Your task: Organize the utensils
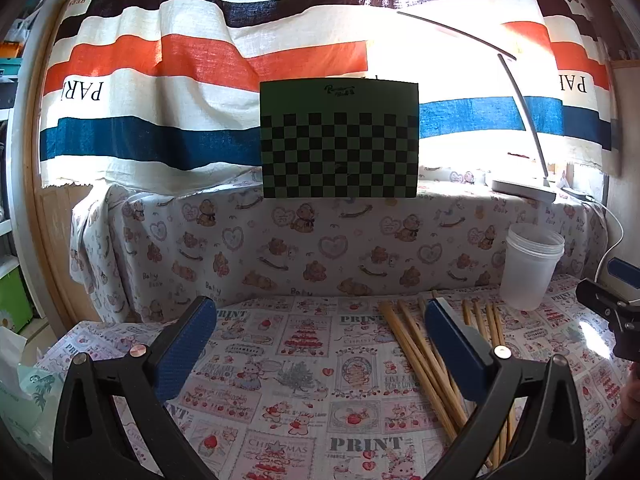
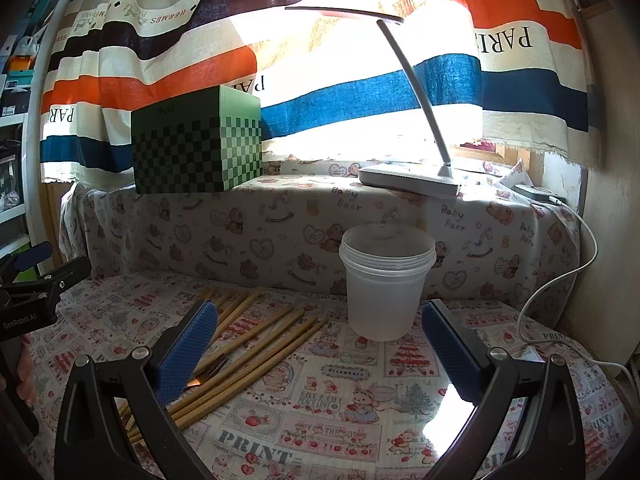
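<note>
— Chopsticks (image 2: 256, 344) are lying beside your right gripper (image 2: 320, 340), fanning toward the cup (image 2: 386, 284); a fork, possibly, is hiding underneath.

— Both jaws gaping empty; your left gripper (image 1: 320, 336) is hovering equally near.

Wooden chopsticks (image 2: 256, 344); translucent plastic cup (image 2: 385, 284); glossy tablecloth (image 2: 360, 400).

The desk (image 2: 360, 400) wears a printed cloth of Christmas trees, strawberries and rabbits. A loose spread of wooden chopsticks (image 2: 256, 340) lies on its left half, with a fork (image 2: 212, 366) among them. Just beside their far ends stands an upright, translucent plastic cup (image 2: 386, 284), on the cloth.
</note>
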Demonstrator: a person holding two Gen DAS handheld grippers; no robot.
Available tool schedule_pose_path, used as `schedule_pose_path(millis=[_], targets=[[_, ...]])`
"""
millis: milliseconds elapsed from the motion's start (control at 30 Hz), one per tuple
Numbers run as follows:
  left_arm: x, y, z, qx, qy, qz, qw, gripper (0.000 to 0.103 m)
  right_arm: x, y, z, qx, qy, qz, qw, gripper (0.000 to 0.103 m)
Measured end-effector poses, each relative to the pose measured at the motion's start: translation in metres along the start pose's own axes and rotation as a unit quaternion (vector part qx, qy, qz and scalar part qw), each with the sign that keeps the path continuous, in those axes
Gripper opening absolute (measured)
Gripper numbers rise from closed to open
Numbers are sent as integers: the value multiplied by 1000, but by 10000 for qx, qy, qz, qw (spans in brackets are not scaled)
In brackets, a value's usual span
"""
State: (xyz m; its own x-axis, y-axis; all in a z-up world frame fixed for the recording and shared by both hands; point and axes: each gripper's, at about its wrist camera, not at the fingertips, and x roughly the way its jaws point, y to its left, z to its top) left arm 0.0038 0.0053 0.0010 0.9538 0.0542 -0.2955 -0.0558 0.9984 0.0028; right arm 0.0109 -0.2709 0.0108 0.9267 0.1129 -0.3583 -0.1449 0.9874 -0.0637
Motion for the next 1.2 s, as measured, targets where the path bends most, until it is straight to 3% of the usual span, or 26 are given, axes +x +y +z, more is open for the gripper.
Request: schedule_pose_path(millis=[300, 467, 700, 1100, 1200], targets=[[1, -1, 0, 9, 9, 80, 10000, 103, -4, -2, 0, 40, -77, -98, 9999, 103], [1, -1, -1, 7, 8, 116, 9999, 103, 3, -9, 0, 252, 187, 130, 9994, 103], [2, -2, -1, 76, 35, 275, 9996, 103, -9, 6, -1, -125, -125, -77, 9998, 103], [11, 2, -1, -24, 312, 60, 9995, 103, -1, -3, -1, 126, 157, -121, 9997, 103], [13, 2, -2, -47, 375, 352, 9987, 103, 0, -10, -1, 258, 181, -116, 9994, 103]])
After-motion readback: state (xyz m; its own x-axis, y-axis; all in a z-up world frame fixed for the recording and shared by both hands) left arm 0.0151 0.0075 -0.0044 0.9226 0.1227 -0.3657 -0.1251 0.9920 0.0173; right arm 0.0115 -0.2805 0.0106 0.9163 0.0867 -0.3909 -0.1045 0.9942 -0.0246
